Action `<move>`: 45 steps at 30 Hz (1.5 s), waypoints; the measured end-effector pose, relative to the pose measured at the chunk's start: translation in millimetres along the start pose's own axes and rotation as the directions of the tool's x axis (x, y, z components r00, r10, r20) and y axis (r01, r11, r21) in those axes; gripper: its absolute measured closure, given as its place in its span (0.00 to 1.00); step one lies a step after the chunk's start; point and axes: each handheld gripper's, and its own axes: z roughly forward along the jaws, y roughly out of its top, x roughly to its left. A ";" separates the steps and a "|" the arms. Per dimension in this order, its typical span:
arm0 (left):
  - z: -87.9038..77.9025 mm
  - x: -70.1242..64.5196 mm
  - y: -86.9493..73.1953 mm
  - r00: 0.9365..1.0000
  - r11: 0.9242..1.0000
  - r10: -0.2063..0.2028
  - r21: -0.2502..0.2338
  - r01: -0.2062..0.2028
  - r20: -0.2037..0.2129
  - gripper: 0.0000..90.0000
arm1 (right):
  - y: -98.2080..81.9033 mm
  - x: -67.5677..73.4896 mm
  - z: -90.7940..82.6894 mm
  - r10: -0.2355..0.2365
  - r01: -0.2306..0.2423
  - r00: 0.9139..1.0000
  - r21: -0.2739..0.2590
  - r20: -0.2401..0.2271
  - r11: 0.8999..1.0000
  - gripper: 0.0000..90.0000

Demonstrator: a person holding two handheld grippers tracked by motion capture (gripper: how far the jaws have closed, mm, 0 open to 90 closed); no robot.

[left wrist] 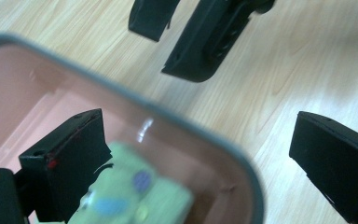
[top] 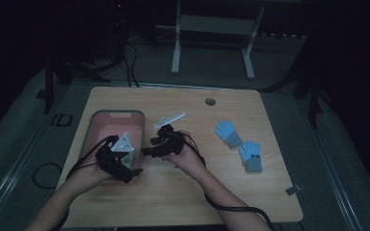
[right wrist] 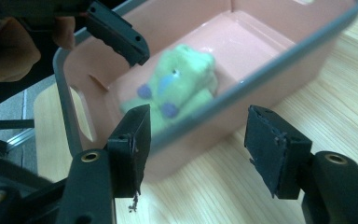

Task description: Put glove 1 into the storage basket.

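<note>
Green glove (right wrist: 177, 86) with blue dots lies in pink bin (right wrist: 279, 74).

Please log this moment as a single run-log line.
green glove: lying in pink bin | left claw: open over bin | right claw: open, empty, beside bin | blue gloves: on table

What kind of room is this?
Probably a lab for recording hand work: a wooden table in a dark room, a pink bin, and a cabled gripper in each hand.
</note>
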 end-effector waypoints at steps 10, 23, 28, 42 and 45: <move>17.2 -23.5 20.6 0.998 0.999 0.005 -0.047 -0.002 0.068 0.05 | -24.9 -18.0 -30.4 0.012 -0.012 0.999 0.012 0.044 1.000 0.43; 42.6 -58.6 36.2 0.990 0.993 0.084 -0.089 -0.074 0.117 0.03 | -75.0 -50.9 -65.2 0.044 -0.046 0.996 0.032 0.080 0.998 0.26; 57.8 -72.8 42.3 0.986 0.994 0.078 -0.092 -0.064 0.148 0.03 | -95.9 -56.4 -77.9 0.041 -0.041 0.992 0.004 0.122 0.999 0.26; 100.9 -87.8 26.7 0.982 0.992 -0.004 -0.121 0.027 0.188 0.03 | -137.2 -60.1 -99.3 -0.006 0.008 0.988 -0.014 0.154 1.000 0.16; 107.3 -89.2 20.4 0.982 0.993 -0.013 -0.113 0.035 0.190 0.03 | -145.7 -60.7 -103.7 -0.008 0.010 0.988 -0.017 0.153 1.000 0.16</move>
